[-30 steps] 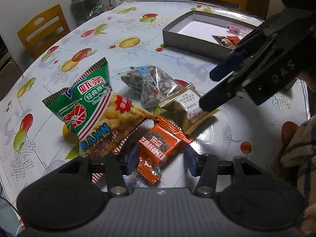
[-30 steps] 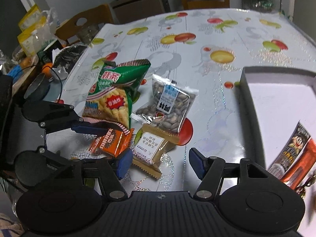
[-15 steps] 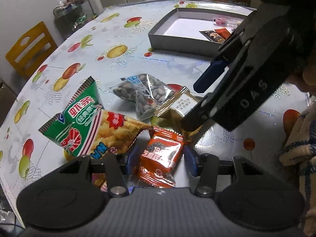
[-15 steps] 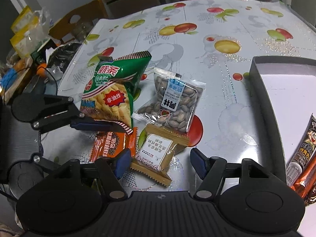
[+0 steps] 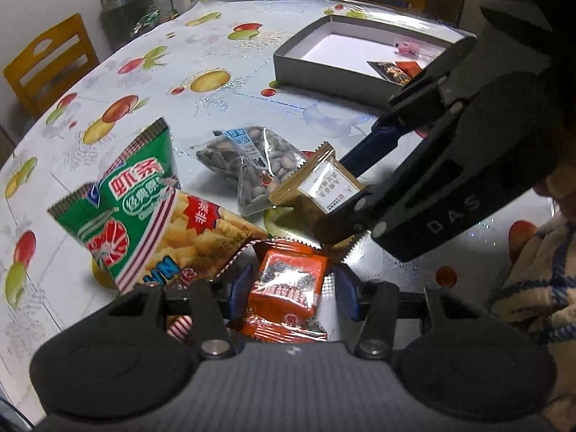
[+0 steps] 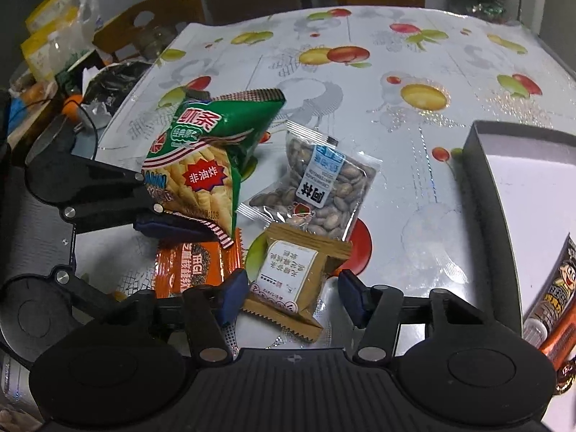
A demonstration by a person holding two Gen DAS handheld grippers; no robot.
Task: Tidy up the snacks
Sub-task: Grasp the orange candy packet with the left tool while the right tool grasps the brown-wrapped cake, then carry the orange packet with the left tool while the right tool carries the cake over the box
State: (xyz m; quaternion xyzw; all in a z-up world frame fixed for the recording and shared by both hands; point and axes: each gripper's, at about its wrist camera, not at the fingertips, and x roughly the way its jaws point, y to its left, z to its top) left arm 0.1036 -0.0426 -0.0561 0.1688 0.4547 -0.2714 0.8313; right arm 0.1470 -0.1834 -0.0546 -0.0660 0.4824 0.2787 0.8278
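Four snacks lay clustered on the fruit-patterned tablecloth [image 6: 414, 54], so most of the sorting appeared still to be done: a green-and-yellow bag of prawn crisps [image 6: 205, 165], a clear packet of seeds [image 6: 320, 187], a flat orange foil packet [image 5: 288, 288] and a small brown wrapped pastry [image 6: 291, 280]. The grey shallow cardboard box [image 5: 316, 39] stood well apart at the table's far side and already held a few small wrapped items, one a dark cartoon-printed stick [image 6: 554, 288]. The left gripper [image 5: 289, 289] had its fingers spread on either side of the orange packet, not yet pressing it. The right gripper [image 6: 288, 293] likewise straddled the brown pastry with fingers apart, though the near finger lay close to the wrapper.
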